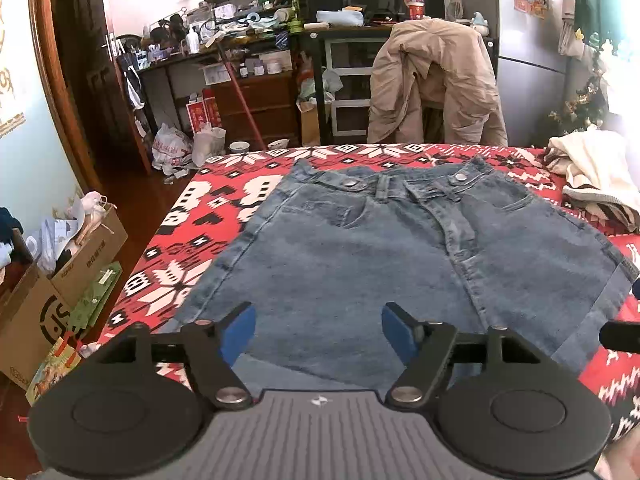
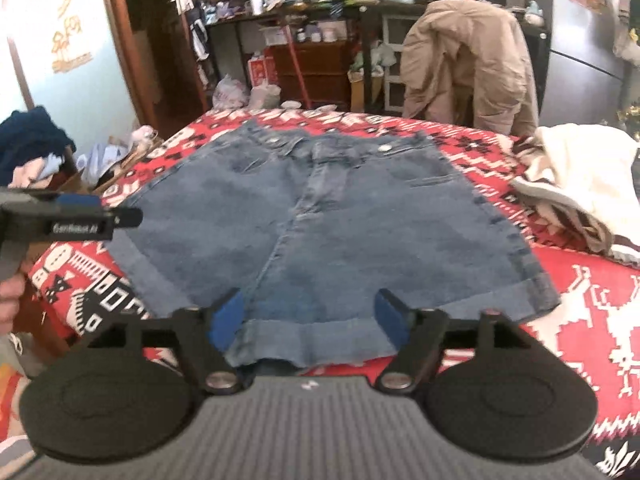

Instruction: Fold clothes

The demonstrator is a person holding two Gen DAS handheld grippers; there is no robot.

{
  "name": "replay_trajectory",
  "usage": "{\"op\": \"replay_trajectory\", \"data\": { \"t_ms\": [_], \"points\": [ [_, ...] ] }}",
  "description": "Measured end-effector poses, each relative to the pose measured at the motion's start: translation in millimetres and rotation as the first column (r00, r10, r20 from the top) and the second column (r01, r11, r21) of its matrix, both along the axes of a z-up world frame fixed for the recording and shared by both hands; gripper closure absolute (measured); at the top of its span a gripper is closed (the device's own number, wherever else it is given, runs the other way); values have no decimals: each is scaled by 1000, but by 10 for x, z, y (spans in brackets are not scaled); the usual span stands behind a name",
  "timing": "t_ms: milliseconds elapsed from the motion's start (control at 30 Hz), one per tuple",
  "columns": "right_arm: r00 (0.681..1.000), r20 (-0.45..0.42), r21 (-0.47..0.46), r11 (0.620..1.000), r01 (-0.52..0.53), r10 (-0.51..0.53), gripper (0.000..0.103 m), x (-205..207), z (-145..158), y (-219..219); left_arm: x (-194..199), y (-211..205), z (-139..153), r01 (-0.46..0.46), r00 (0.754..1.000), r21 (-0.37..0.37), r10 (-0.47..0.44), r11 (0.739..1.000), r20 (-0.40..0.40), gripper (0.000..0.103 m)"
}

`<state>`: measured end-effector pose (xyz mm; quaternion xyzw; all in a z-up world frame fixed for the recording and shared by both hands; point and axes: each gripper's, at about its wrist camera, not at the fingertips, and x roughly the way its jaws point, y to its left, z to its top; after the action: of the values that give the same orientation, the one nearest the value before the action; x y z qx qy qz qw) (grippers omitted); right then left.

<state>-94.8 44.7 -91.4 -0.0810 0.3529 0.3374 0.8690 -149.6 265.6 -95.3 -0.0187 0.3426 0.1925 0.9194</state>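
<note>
Denim shorts (image 1: 360, 256) lie flat mid-bed, hems at the near edge of the red blanket (image 1: 224, 208). Left gripper (image 1: 319, 330) and right gripper (image 2: 307, 319) both spread, holding nothing. I'd pinch both layers right at the side seam so the fold lands square

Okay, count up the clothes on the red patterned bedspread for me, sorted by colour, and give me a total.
Blue denim: 1, the denim shorts spread flat with the waistband at the far side.
Cream-white: 1, a crumpled cream garment at the right edge of the bedspread.
Total: 2.
The striped fabric under the cream one may be part of it; I cannot tell.
</note>
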Motion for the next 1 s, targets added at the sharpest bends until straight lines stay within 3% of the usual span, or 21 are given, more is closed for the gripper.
{"op": "replay_trajectory", "data": {
  "t_ms": [67, 167, 367, 467, 600, 733, 800, 867, 1000],
  "points": [
    [1000, 19, -5, 1000, 5, -5, 18, 80, 18, -74, 73, -64, 5, -19, 1000, -18, 19, 1000, 0, 31],
    [999, 44, 13, 1000, 20, -21, 1, 200, 40, -189, 179, -171, 18, -33, 999, -50, 33, 998, -1, 27],
    [997, 79, 20, 1000, 11, -13, 1, 463, 33, -320, 398, -332, 42, 1, 1000, -36, 0, 999, 9, 10],
    [996, 86, -67, 998, 4, 1, 1, 621, -16, -266, 512, -373, 32, 0, 1000, -22, 0, 1000, -2, 10],
    [998, 58, -79, 997, 3, 1, 1, 810, -61, -270, 650, -344, -17, -17, 1000, -2, 17, 1000, -20, 9],
    [999, 46, -135, 991, -2, 9, 1, 1024, -109, -208, 761, -213, -85, -35, 998, -37, 33, 999, -46, 9],
    [997, 48, -173, 984, -51, 60, 1, 1103, -103, -157, 814, -146, -118, -43, 997, -55, 40, 998, -60, 9],
    [994, 55, -215, 974, -78, 91, 1, 1132, -95, -97, 819, -69, -123, -4, 998, -88, -1, 996, -59, 9],
    [987, 87, -254, 961, -111, 137, 1, 1124, -88, 17, 825, -13, -135, 2, 999, -72, -5, 997, -36, 11]
  ]
}}
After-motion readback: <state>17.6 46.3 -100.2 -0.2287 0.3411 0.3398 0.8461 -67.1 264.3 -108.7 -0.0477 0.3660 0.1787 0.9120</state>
